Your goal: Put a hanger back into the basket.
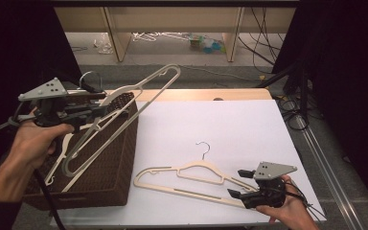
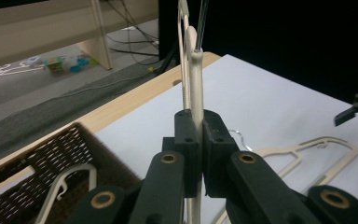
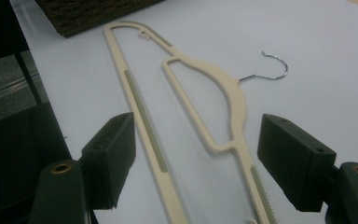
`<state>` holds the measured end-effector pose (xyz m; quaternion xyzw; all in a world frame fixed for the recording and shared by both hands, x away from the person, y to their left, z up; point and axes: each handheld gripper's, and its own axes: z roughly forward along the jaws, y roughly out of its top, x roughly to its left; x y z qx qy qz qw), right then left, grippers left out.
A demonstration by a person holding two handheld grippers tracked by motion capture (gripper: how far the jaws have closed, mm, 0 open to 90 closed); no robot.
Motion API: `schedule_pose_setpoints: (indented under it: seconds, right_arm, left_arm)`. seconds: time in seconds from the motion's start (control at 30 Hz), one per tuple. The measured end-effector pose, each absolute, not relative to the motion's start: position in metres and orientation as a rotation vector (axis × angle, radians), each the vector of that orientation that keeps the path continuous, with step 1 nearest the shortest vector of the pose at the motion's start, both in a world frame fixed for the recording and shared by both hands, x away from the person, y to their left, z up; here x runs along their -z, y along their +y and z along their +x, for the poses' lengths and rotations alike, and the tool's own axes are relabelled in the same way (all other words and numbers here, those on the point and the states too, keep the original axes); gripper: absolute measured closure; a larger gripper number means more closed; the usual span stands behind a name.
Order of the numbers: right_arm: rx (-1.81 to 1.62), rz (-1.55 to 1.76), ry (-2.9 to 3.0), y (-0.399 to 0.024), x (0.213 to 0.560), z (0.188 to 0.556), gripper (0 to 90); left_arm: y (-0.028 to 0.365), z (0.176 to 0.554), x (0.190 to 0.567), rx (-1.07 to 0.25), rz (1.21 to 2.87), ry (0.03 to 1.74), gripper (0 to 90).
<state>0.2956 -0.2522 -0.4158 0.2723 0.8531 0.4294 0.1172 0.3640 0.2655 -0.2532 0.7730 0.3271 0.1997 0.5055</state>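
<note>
Counter (image 1: 249, 93): wooden top, largely covered by a white sheet (image 1: 220, 124); dark surroundings, floor with cables beyond the far edge.

Wicker basket (image 1: 110, 167): dark brown, woven, at the near left of the counter. Holds at least one pale hanger already; its rim sits under the raised hanger and is the likeliest thing for that hanger to catch on.

Raised hanger (image 1: 139, 96): cream plastic, slim frame, tilted above the basket's far right corner with its upper end pointing far and right. Judged light and fairly stiff, with some flex along the thin bars; smooth plastic, so likely to pivot if gripped at a single point.

Flat hanger (image 1: 191, 175): same cream type with a wire hook (image 1: 203, 147), lying on the white sheet at near centre, hook pointing far. Judged equally light. Lies flush, so a lift probably needs purchase on a thicker arm; the ribbed strip near the right end looks the less slippery place to hold.

Left gripper (image 2: 196, 140): above the basket, fingers clamped tight on the raised hanger's thin bar.

Right gripper (image 3: 196, 163): near right, low over the sheet, fingers spread wide and empty, straddling the flat hanger's right end without touching it.
</note>
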Motion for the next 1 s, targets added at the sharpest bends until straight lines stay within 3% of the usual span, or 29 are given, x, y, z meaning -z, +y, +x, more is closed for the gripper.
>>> schedule_pose_setpoints:
  seconds: [0.6, 1.0]
  right_arm:
    - [-1.250, 0.830, 2.500, -0.254, 0.418, 0.297, 28.3]
    - [-1.241, 0.826, 2.507, -0.254, 0.420, 0.299, 28.0]
  left_arm:
    - [0.341, 0.367, 0.299, -0.601, 1.895, 0.894, 86.0]
    - [0.359, 0.369, 0.324, -0.597, 1.924, 0.962, 86.0]
